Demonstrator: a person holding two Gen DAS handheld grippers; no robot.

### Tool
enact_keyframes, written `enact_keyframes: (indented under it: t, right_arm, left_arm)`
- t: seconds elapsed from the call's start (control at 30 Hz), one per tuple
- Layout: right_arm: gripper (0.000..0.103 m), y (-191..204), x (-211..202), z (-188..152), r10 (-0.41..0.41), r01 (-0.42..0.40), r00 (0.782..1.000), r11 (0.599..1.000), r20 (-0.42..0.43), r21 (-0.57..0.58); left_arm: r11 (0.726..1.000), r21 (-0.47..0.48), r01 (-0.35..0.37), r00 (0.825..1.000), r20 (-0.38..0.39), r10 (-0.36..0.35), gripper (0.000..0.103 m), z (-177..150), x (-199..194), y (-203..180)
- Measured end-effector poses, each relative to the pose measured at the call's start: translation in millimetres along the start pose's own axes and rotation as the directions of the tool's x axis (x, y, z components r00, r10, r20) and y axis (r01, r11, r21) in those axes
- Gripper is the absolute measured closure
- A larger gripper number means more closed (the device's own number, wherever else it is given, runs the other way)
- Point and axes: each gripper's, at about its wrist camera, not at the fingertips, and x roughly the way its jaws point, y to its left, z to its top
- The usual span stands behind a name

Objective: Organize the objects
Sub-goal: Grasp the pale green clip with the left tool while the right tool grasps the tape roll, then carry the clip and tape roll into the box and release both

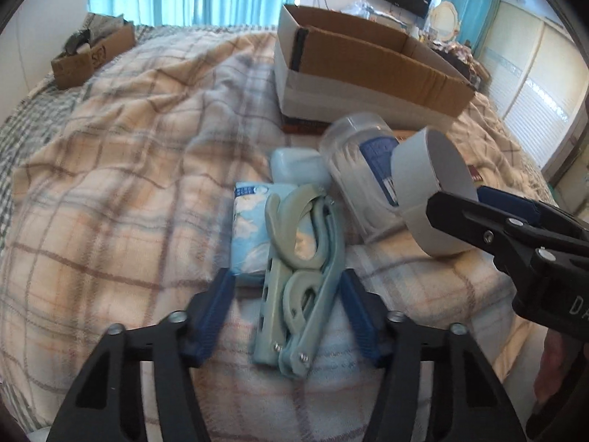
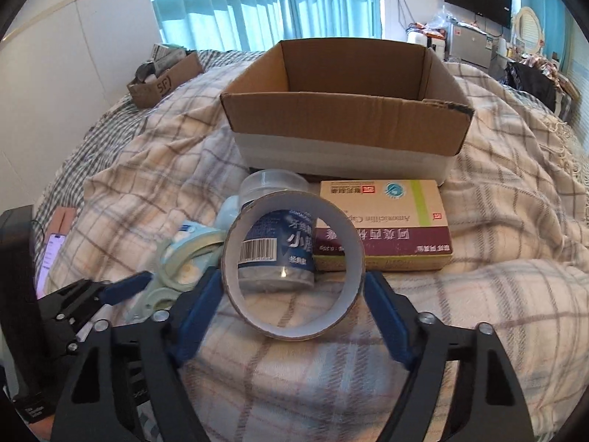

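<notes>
Plaid bedspread point(image 2: 478, 294); tape roll point(image 2: 294, 265) between right jaws, masking jar point(image 2: 276, 243); left jaws wide.

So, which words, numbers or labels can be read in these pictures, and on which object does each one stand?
"Amoxicillin Cap": medicine box, upside down, cut off by the tape roll.
"5(F)", roughly: small cardboard box.
"小": clear jar label; other characters and barcode digits too small.
"DA": right tongs body, cut off.
Tissue pack: print blurred.
</notes>
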Motion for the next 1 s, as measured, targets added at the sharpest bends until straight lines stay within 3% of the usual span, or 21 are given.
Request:
enact_keyframes:
  t: [0.2, 0.27, 0.33, 0.47, 0.73, 1.0]
  right_arm:
    - [0.026, -3.6, -13.7, -2.9, -0.004, 0.004, 1.000, 1.000, 0.025, 0.002]
    - [0.026, -7.2, -19.2, -3.8, 0.003, -0.003, 0.999, 1.000, 0.035, 0.013]
    - [0.026, -10.1, -24.7, -4.6, 0.007, -0.008, 0.999, 1.000, 0.045, 0.020]
    - [0.026, -14.2, -34.7, -6.6, 0.007, -0.009, 0.998, 1.000, 0.067, 0.025]
    - [0.026, -24.7, -62.0, -5.9, 0.022, -0.028, 0.991, 0.999, 0.129, 0.044]
    - [0.026, -28.3, -84.8, -2.2, 0.027, -0.038, 0.983, 0.998, 0.180, 0.057]
  left_arm:
    - [0.998, 0.055, -0.010, 1.000, 0.006, 0.010, 0.064, -4.3, -10.4, -13.0]
    - [0.998, 0.060, 0.010, 1.000, 0.008, -0.010, 0.080, -5.7, -15.2, -17.3]
    - [0.998, 0.056, 0.023, 1.000, 0.019, -0.025, 0.086, -7.7, -22.0, -22.1]
    - [0.995, 0.095, -0.011, 0.999, 0.041, 0.007, 0.087, -8.4, -29.8, -34.2]
    - [0.996, 0.091, -0.009, 0.994, 0.112, -0.001, 0.089, 10.4, -60.8, -45.8]
    - [0.998, 0.059, 0.007, 0.976, 0.218, -0.020, 0.089, 33.9, -99.3, -49.8]
